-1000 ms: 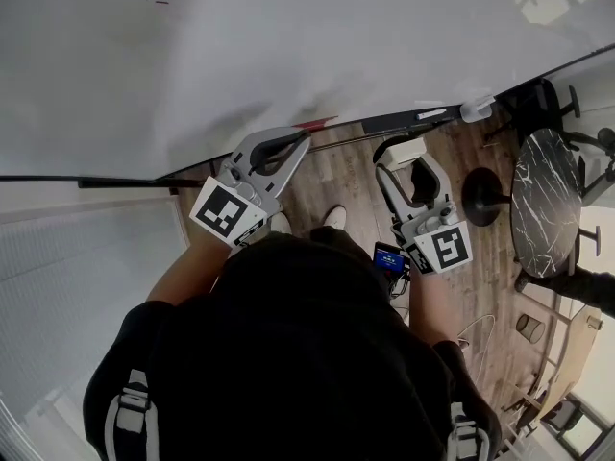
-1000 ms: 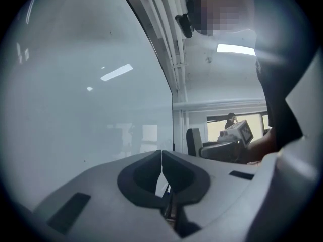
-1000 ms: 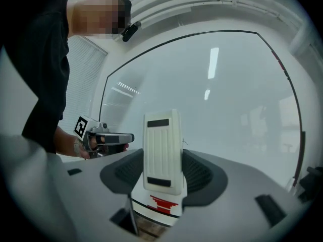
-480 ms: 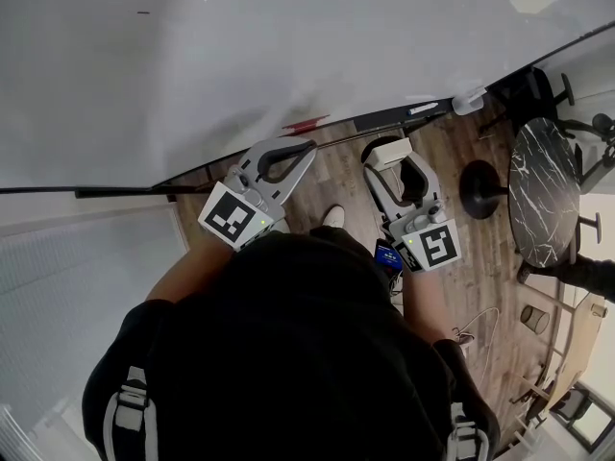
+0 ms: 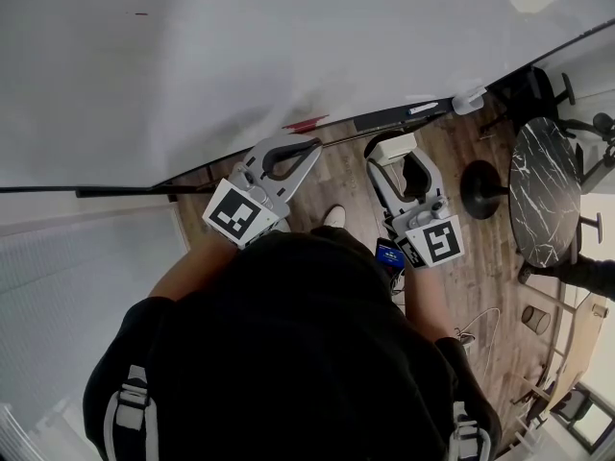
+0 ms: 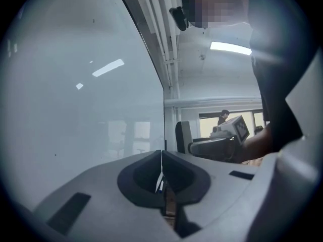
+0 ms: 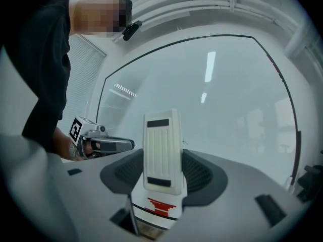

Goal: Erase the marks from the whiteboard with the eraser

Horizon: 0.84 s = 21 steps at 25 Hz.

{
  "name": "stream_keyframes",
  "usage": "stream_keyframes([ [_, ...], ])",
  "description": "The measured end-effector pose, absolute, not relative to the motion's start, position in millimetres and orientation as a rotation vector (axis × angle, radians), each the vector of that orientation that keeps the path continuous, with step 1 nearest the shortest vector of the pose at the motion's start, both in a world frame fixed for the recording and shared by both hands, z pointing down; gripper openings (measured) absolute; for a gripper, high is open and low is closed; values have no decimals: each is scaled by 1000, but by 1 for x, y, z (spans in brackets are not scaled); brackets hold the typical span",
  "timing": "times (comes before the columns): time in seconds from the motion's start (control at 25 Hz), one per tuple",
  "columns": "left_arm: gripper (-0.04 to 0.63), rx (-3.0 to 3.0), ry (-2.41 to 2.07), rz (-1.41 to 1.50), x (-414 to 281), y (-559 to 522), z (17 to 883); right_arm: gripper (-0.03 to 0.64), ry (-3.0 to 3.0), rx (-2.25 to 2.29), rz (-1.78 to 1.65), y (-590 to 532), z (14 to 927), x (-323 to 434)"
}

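The whiteboard (image 5: 288,46) fills the top of the head view, with a tiny dark mark (image 5: 141,13) at its upper left. My right gripper (image 5: 399,157) is shut on the white eraser (image 5: 395,147), below the board's marker tray (image 5: 384,121). In the right gripper view the eraser (image 7: 161,150) stands upright between the jaws of that gripper (image 7: 162,171), apart from the whiteboard (image 7: 222,95); a faint small scribble (image 7: 184,142) shows beside it. My left gripper (image 5: 300,149) is shut on nothing, its jaws pressed together (image 6: 161,156) near the board (image 6: 75,110).
A red marker (image 5: 306,123) and other pens (image 5: 423,109) lie on the tray. On the wooden floor to the right stand a round dark marble table (image 5: 543,200), a stool base (image 5: 480,190) and a chair (image 5: 533,94). Window blinds (image 5: 77,277) are at the left.
The head view shifted a little. Both grippers moved slightly to the right and stay low by the tray; the eraser stays held and the left jaws stay together.
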<state>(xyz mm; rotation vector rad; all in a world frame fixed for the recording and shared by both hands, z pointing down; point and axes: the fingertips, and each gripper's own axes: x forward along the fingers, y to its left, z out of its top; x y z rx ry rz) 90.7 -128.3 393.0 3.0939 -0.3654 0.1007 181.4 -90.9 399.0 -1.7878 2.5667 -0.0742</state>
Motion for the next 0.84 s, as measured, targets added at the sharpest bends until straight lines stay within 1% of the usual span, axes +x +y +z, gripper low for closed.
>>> stream_keyframes([
  [0.84, 6, 3083, -378, 117, 93, -122, 396, 238, 2568, -1773, -94, -90, 402, 184],
])
